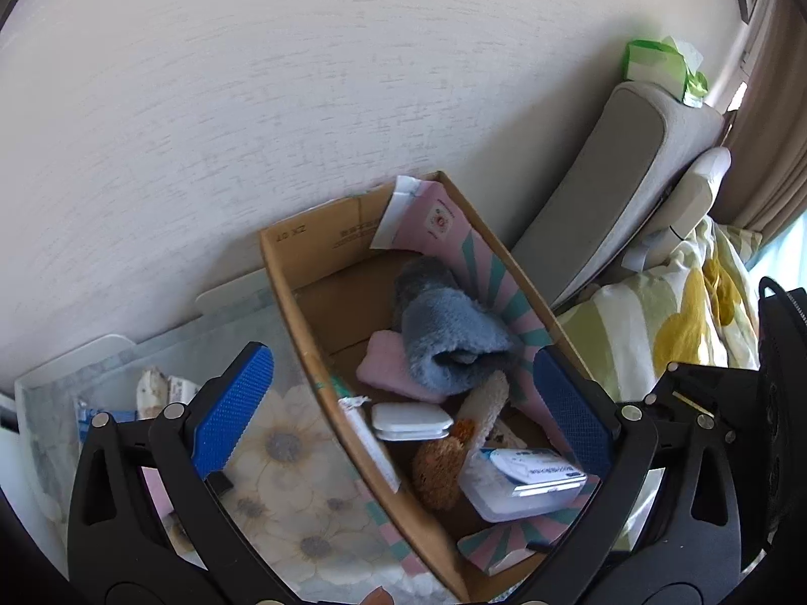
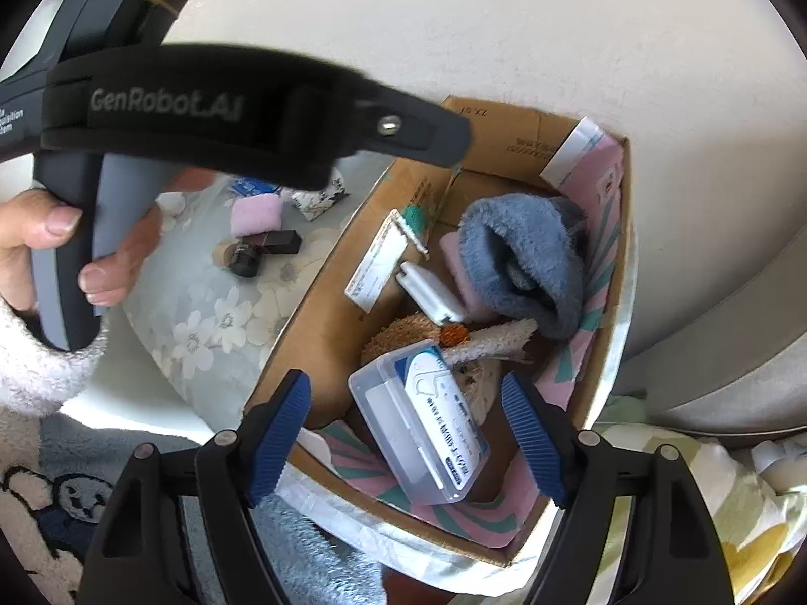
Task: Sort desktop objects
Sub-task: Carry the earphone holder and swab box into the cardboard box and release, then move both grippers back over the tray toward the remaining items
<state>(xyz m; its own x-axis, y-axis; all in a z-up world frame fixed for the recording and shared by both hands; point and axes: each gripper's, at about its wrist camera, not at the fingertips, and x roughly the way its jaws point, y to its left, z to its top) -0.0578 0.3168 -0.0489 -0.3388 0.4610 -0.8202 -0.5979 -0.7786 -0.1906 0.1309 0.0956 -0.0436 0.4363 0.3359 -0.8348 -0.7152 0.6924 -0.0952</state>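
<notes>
A cardboard box [image 1: 287, 272] [image 2: 302, 333] stands against the wall and holds a blue fluffy sock [image 1: 449, 333] [image 2: 524, 257], a pink cloth [image 1: 388, 363], a white case [image 1: 411, 421] [image 2: 428, 292], a brown plush toy [image 1: 439, 469] and a clear plastic box with a blue label [image 1: 524, 484] [image 2: 428, 433]. My left gripper [image 1: 403, 413] is open and empty above the box. My right gripper [image 2: 408, 433] is open and empty, its jaws on either side of the clear plastic box, above it. On the floral tray [image 2: 202, 312] left of the box lie a pink cloth roll [image 2: 254, 214] and a dark lipstick [image 2: 262, 247].
A grey cushion [image 1: 605, 201] leans on the wall right of the box, with a green tissue pack [image 1: 660, 68] on top. A yellow-green floral quilt [image 1: 681, 312] lies to the right. Small packets [image 1: 156, 393] lie at the tray's far end. The left gripper's body [image 2: 202, 106] crosses the right wrist view.
</notes>
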